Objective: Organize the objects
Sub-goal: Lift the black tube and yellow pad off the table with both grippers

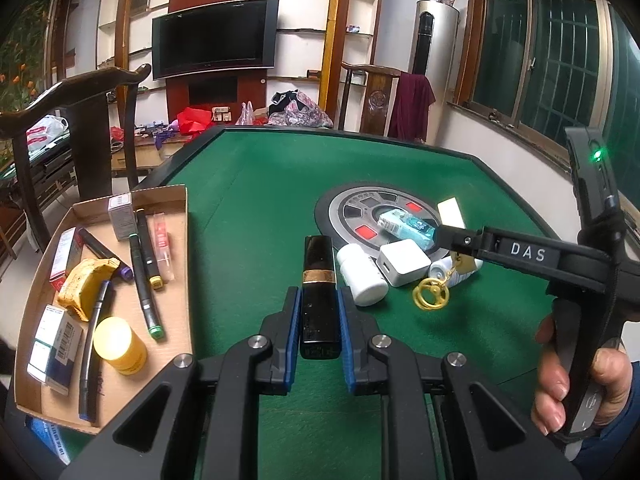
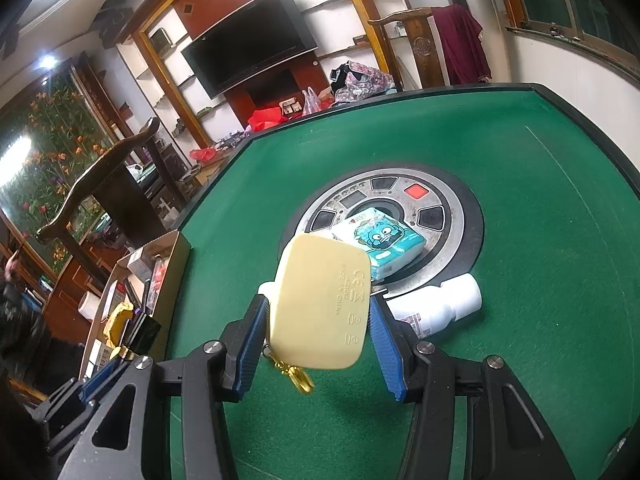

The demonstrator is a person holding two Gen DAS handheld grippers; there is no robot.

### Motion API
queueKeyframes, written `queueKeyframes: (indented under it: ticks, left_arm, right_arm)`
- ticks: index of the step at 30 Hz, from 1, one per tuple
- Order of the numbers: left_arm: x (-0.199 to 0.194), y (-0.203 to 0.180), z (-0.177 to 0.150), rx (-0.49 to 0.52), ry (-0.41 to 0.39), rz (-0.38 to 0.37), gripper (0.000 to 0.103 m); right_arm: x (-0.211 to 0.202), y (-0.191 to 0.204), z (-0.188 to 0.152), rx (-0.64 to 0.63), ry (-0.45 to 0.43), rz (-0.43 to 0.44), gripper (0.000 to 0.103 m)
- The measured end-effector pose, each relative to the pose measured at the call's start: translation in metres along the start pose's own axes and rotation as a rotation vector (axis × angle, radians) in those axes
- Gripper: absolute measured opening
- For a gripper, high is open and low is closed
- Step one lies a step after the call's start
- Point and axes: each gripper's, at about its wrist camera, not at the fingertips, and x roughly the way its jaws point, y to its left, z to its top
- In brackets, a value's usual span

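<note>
Both grippers hold something: the left gripper is closed on a black tube with a gold band, lifted above the green table, and the right gripper clamps a pale yellow flat case with a gold clasp hanging under it. At the left lies a cardboard tray with pens and boxes. Near the table's centre disc rest a tissue pack and a white bottle.

Beyond my green felt table hung a dark television, with a carved wooden chair to its left, a maroon cloth draped over another chair (beside barred windows).
</note>
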Motion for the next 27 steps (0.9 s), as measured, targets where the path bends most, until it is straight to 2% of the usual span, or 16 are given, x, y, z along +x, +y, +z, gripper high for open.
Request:
queueKeyframes:
  ticks: [17, 27]
  left_arm:
    - [-0.025, 0.013, 0.005, -0.047, -0.035, 0.009, 0.017]
    - [-0.03, 0.035, 0.008, -0.094, -0.064, 0.006, 0.017]
  right_arm:
    - [-0.001, 0.01, -0.003, -0.034, 0.003, 0.02, 0.055]
    - [-0.001, 0.022, -0.009, -0.056, 0.025, 0.067, 0.055]
